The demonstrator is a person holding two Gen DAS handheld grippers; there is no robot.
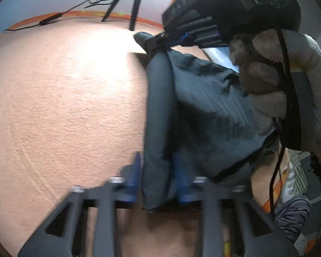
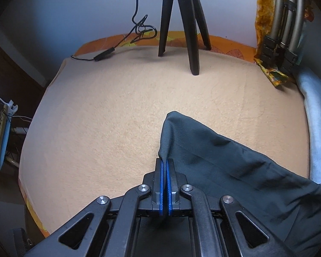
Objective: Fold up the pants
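Peach-coloured terry cloth (image 2: 117, 111) covers the whole work surface, a bed or padded table with an orange patterned sheet (image 2: 224, 42) showing along its far edge against a pale wall. At the back stands a black tripod (image 2: 182, 21), with a black cable (image 2: 122, 40) trailing beside it.

Largest of the task's things are the dark grey-green pants (image 2: 235, 162), bunched and lifted in places, not lying flat; in the right wrist view they spread from the claw out to the right and toward the near edge, and a peak of cloth rises just ahead of the fingers.

The right gripper (image 2: 164, 171) has its blue pads pressed together, pinching an edge of the fabric. The left gripper (image 1: 158, 177) has its blue pads only a little apart, with a thick rolled fold of the pants clamped between them. In the left view that fold runs as a taut ridge straight away from the left claw up to the right gripper (image 1: 158, 39), so the long axis of the held edge lies between the two claws, and the loose body of cloth hangs to its right. A gloved hand (image 1: 274, 81) grips the right tool.

My guess is that the next move carries this shared edge over as one fold line; both claws sit equally on it.

No brand or label is legible; small marks on the right tool's housing are too blurred to read.
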